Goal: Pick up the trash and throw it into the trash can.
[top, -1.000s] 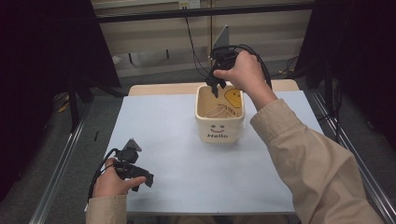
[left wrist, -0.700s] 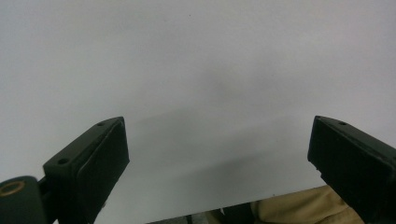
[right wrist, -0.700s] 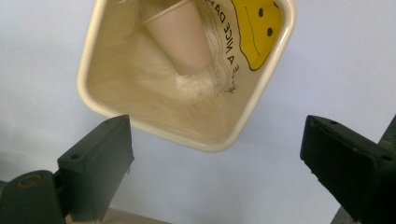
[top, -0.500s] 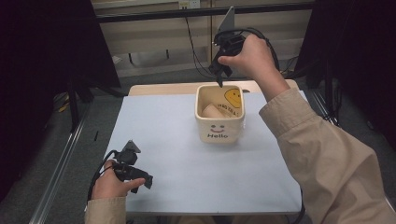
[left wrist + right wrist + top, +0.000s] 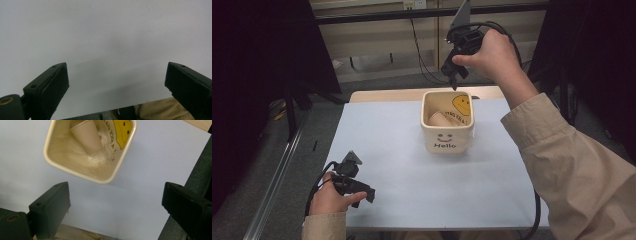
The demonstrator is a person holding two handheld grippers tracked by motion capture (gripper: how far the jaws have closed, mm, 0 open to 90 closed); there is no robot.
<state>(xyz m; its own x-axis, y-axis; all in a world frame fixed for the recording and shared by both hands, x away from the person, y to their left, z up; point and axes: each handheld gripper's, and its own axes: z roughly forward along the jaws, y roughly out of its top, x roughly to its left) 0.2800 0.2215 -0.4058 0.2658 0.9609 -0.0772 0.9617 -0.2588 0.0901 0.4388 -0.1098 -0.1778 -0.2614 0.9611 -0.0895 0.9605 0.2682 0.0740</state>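
Toward the far side of the worktop [image 5: 387,150], the paper cup [image 5: 88,136] already lies inside the square container [image 5: 447,121], while the right gripper [image 5: 455,76] above and left gripper [image 5: 362,192] near-left gape empty, so little seems left.

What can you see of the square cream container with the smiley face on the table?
The container is a glossy cream square tub with rounded corners, upright on the pale blue table cover. Its near side shows a red smile and "Hello"; an inner wall bears a yellow smiley. A tan paper cup lies tilted inside on clear plastic. Nothing grips it.
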